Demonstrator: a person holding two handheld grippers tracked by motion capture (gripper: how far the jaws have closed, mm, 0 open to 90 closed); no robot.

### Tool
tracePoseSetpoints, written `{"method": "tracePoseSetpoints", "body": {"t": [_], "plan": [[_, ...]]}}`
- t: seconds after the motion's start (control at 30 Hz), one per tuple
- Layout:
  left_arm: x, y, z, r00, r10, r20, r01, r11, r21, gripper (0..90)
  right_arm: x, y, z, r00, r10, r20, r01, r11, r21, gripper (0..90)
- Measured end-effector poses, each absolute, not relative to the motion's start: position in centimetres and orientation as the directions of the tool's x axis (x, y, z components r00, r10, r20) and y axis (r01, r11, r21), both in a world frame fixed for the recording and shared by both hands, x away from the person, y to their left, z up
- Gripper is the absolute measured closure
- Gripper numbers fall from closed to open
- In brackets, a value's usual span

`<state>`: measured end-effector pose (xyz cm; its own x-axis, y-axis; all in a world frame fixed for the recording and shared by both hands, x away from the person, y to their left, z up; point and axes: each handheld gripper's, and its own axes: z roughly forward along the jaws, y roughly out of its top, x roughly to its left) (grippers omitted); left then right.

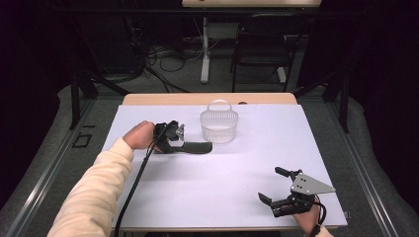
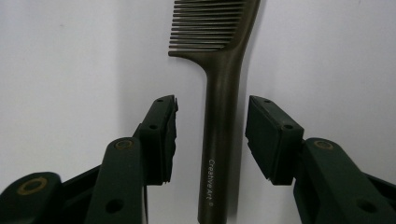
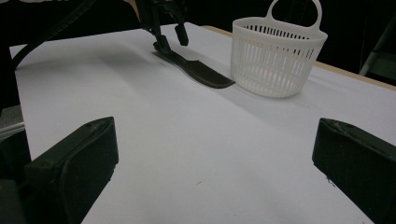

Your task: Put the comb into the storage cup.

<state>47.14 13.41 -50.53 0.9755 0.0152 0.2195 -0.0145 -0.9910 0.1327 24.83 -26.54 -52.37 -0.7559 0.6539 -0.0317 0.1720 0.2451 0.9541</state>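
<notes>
The left gripper [image 2: 212,135] is stretched forward from a cream-sleeved forearm [image 1: 94,192], just beside the white basket [image 1: 219,126] on its left. Its jaws stand either side of a comb handle, gaps visible on both sides. The right gripper [image 1: 273,186] rests well apart from the basket, near the table's front edge, jaws spread wide.

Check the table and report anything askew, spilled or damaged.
Nothing stands out. The white basket stands upright, and the dark comb lies flat beside it, whole, its handle between the left gripper jaws, which have not yet touched it.
</notes>
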Motion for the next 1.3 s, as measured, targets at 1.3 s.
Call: {"method": "tracePoseSetpoints", "body": {"t": [1.3], "plan": [[48.5, 12.5, -51.1, 0.993, -0.087, 0.08, -0.091, -0.995, 0.039, 72.3, 24.9, -26.6, -52.5, -0.753, 0.657, -0.026, 0.181, 0.244, 0.953, 0.0]]}}
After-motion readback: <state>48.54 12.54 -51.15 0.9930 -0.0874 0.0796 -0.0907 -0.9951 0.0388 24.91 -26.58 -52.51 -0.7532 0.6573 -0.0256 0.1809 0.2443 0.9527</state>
